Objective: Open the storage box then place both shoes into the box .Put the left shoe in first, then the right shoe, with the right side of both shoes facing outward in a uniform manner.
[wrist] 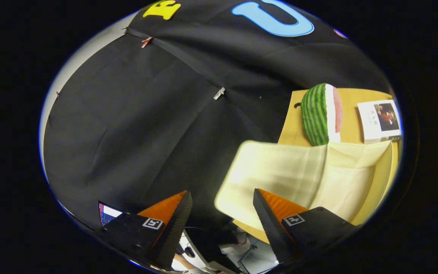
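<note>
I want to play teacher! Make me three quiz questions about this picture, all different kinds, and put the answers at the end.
1. True or false: the gripper is squeezing the watermelon slice toy.
2. Which thing lies beside the watermelon slice toy on the wooden table? A) a book B) a cup C) a ball
3. Fill in the gap: the pale yellow cloth lies just ahead of one of the gripper's ____.

Key:
1. False. The fingers stand apart with nothing between them, and the toy is well beyond them.
2. A, the book.
3. fingers
</note>
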{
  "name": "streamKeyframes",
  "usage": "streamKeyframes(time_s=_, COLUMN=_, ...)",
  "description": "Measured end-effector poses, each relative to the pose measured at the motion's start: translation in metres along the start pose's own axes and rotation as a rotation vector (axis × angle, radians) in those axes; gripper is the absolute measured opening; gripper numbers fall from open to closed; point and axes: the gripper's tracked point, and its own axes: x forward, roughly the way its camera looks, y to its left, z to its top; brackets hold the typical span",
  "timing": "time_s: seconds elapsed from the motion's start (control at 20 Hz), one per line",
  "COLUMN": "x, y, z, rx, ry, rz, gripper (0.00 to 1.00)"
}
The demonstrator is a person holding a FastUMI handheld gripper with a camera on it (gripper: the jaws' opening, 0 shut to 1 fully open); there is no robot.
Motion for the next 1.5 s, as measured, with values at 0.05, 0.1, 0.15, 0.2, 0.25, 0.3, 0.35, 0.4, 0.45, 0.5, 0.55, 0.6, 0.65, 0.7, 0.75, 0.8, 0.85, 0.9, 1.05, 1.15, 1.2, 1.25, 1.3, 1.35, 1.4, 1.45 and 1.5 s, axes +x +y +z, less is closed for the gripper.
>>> streamKeyframes(time_s=0.05, x=-0.015, y=-0.006, z=0.007, rx=-0.034, ry=-0.029, rz=-0.019, gripper=0.98)
streamKeyframes(time_s=0.1, x=-0.031, y=-0.015, z=0.016, rx=-0.064, ry=-0.063, rz=-0.043, gripper=0.98)
streamKeyframes(time_s=0.15, x=-0.048, y=-0.026, z=0.025, rx=-0.089, ry=-0.099, rz=-0.072, gripper=0.98)
streamKeyframes(time_s=0.2, x=-0.065, y=-0.04, z=0.033, rx=-0.109, ry=-0.131, rz=-0.105, gripper=0.98)
streamKeyframes(time_s=0.25, x=-0.086, y=-0.054, z=0.041, rx=-0.125, ry=-0.156, rz=-0.139, gripper=0.98)
streamKeyframes(time_s=0.3, x=-0.108, y=-0.07, z=0.045, rx=-0.143, ry=-0.179, rz=-0.18, gripper=0.98)
streamKeyframes(time_s=0.35, x=-0.127, y=-0.088, z=0.048, rx=-0.156, ry=-0.197, rz=-0.223, gripper=0.98)
streamKeyframes(time_s=0.4, x=-0.146, y=-0.106, z=0.051, rx=-0.165, ry=-0.215, rz=-0.265, gripper=0.98)
streamKeyframes(time_s=0.45, x=-0.164, y=-0.124, z=0.053, rx=-0.167, ry=-0.234, rz=-0.308, gripper=0.98)
streamKeyframes(time_s=0.5, x=-0.179, y=-0.14, z=0.052, rx=-0.161, ry=-0.246, rz=-0.345, gripper=0.98)
streamKeyframes(time_s=0.55, x=-0.193, y=-0.156, z=0.049, rx=-0.153, ry=-0.249, rz=-0.375, gripper=0.98)
streamKeyframes(time_s=0.6, x=-0.205, y=-0.172, z=0.045, rx=-0.149, ry=-0.252, rz=-0.406, gripper=0.98)
streamKeyframes(time_s=0.65, x=-0.218, y=-0.19, z=0.041, rx=-0.148, ry=-0.251, rz=-0.441, gripper=0.98)
streamKeyframes(time_s=0.7, x=-0.232, y=-0.211, z=0.033, rx=-0.147, ry=-0.244, rz=-0.479, gripper=0.98)
streamKeyframes(time_s=0.75, x=-0.247, y=-0.227, z=0.026, rx=-0.145, ry=-0.234, rz=-0.513, gripper=0.98)
streamKeyframes(time_s=0.8, x=-0.259, y=-0.246, z=0.018, rx=-0.139, ry=-0.224, rz=-0.546, gripper=0.98)
streamKeyframes(time_s=0.85, x=-0.268, y=-0.263, z=0.009, rx=-0.127, ry=-0.213, rz=-0.573, gripper=0.98)
streamKeyframes(time_s=0.9, x=-0.275, y=-0.281, z=0.0, rx=-0.114, ry=-0.2, rz=-0.599, gripper=0.98)
streamKeyframes(time_s=1.05, x=-0.293, y=-0.329, z=-0.031, rx=-0.056, ry=-0.152, rz=-0.656, gripper=0.98)
streamKeyframes(time_s=1.15, x=-0.3, y=-0.358, z=-0.056, rx=-0.015, ry=-0.115, rz=-0.677, gripper=0.98)
streamKeyframes(time_s=1.2, x=-0.303, y=-0.37, z=-0.069, rx=0.008, ry=-0.09, rz=-0.687, gripper=0.98)
streamKeyframes(time_s=1.25, x=-0.303, y=-0.381, z=-0.082, rx=0.029, ry=-0.07, rz=-0.692, gripper=0.98)
streamKeyframes(time_s=1.3, x=-0.303, y=-0.391, z=-0.092, rx=0.048, ry=-0.055, rz=-0.697, gripper=0.98)
streamKeyframes(time_s=1.35, x=-0.301, y=-0.403, z=-0.1, rx=0.063, ry=-0.043, rz=-0.703, gripper=0.99)
streamKeyframes(time_s=1.4, x=-0.3, y=-0.412, z=-0.109, rx=0.071, ry=-0.03, rz=-0.706, gripper=0.99)
streamKeyframes(time_s=1.45, x=-0.298, y=-0.419, z=-0.118, rx=0.076, ry=-0.016, rz=-0.707, gripper=0.98)
streamKeyframes(time_s=1.5, x=-0.295, y=-0.427, z=-0.127, rx=0.078, ry=-0.004, rz=-0.709, gripper=0.98)
